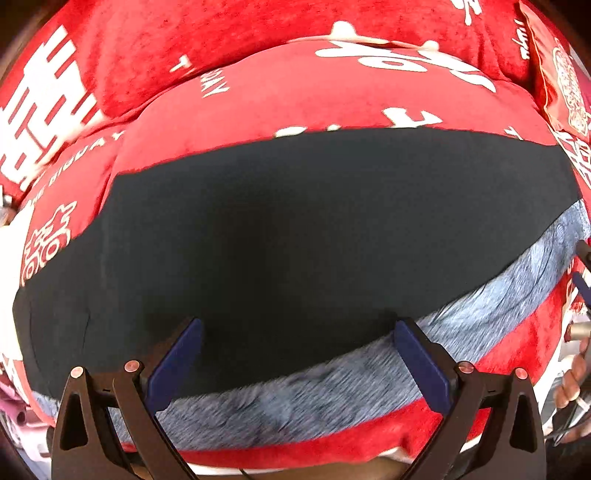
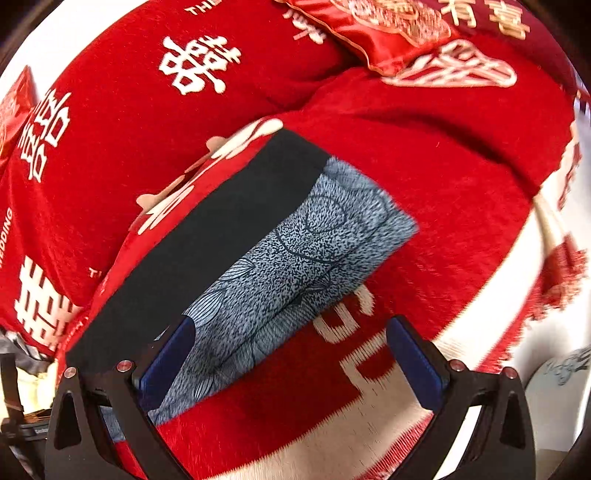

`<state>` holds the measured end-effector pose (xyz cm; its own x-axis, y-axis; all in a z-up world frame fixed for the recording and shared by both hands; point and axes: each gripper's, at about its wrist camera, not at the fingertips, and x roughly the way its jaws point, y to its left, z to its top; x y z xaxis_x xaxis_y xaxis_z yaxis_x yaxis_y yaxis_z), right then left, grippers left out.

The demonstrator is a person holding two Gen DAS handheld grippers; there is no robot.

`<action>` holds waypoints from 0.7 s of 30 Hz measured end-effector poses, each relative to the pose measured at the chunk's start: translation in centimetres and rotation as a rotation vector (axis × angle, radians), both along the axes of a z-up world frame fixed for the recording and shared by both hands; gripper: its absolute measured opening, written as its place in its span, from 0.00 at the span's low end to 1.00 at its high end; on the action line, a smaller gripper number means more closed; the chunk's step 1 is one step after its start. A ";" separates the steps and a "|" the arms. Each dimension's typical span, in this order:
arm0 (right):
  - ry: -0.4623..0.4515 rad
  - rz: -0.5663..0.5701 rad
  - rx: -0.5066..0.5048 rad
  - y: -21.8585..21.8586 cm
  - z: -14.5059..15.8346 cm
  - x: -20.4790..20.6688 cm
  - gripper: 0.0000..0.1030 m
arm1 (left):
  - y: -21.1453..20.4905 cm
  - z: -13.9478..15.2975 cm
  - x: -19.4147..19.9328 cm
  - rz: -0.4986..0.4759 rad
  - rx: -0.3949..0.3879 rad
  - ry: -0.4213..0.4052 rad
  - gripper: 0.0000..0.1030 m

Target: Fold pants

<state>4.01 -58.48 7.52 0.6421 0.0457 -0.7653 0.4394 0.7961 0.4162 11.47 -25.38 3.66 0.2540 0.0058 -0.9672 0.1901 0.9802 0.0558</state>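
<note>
The pants point(image 1: 295, 229) lie flat on a red blanket point(image 1: 332, 99) printed with white characters, folded into a long band: a broad black part on top and a blue-grey patterned strip point(image 1: 461, 314) showing along the near edge. In the right wrist view the pants point(image 2: 229, 251) run diagonally from lower left to upper centre, the patterned strip point(image 2: 295, 251) beside the black part. The left gripper point(image 1: 297, 354) has its jaws spread wide, holding nothing, poised over the near edge of the pants. The right gripper point(image 2: 290, 354) is likewise wide apart and empty; its left finger sits over the patterned strip, its right finger over bare blanket point(image 2: 443, 166). A red embroidered cushion point(image 2: 388, 33) rests on the blanket beyond the pants, well apart from them; it also shows at the left view's upper right point(image 1: 557, 74). A hand point(image 1: 574, 376) appears at that view's right edge.
</note>
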 end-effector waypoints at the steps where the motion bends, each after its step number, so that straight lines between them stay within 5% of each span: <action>1: -0.006 -0.010 0.011 -0.1 -0.4 0.3 1.00 | -0.5 -0.1 0.4 0.002 0.005 -0.002 1.00; 21: -0.120 0.073 -0.057 -1.0 0.1 5.4 1.00 | -7.4 -0.7 4.3 0.031 -0.056 -0.001 1.00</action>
